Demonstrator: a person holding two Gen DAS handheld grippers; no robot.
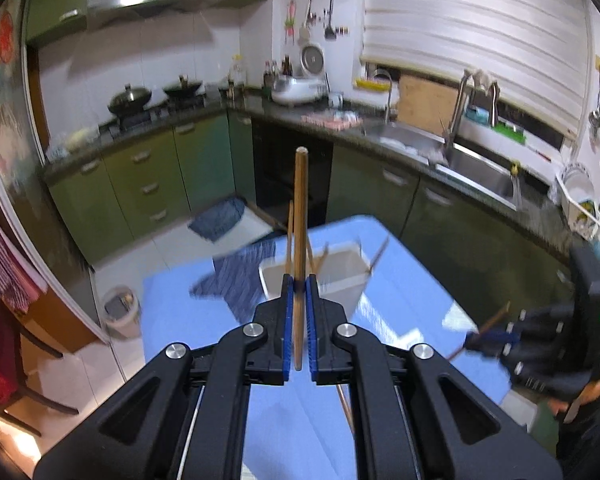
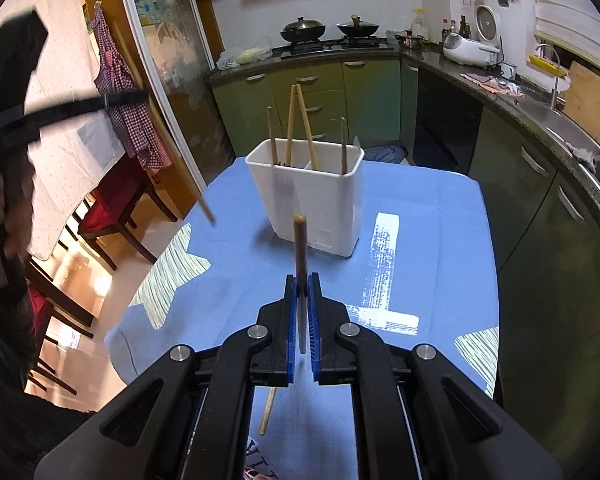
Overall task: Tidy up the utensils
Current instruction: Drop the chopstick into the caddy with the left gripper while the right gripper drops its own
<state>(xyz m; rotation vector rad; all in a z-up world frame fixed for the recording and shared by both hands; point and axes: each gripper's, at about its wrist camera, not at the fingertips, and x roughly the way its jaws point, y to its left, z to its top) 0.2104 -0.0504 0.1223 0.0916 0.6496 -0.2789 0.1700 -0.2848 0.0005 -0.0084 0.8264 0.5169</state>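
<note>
the left tool [image 1: 299, 282] is holding one wooden chopstick [image 1: 300, 240], its blue pads pinched tight on the shaft, the stick standing upright above the blue-covered counter [image 1: 412, 280] and in front of the white utensil holder [image 1: 340, 280]. in the right wrist view the holder [image 2: 316, 204] is sitting upright toward the far end of the counter with four chopsticks [image 2: 290, 128] already leaning in its compartments, plus what looks like a pale knife tip at its right rim, so a good part of the sorting is looking done. moving right, the right tool [image 2: 301, 282] is also clamped fully closed, gripping a dark-handled utensil [image 2: 300, 248] that is tapering to a grey metal end between the pads; what kind of utensil it is i cannot tell. one more chopstick [image 2: 268, 410] is lying loose on the counter below that tool. what seems to be remaining: both held pieces are yet to go into the holder, and the loose stick is waiting to be picked up after them.
</note>
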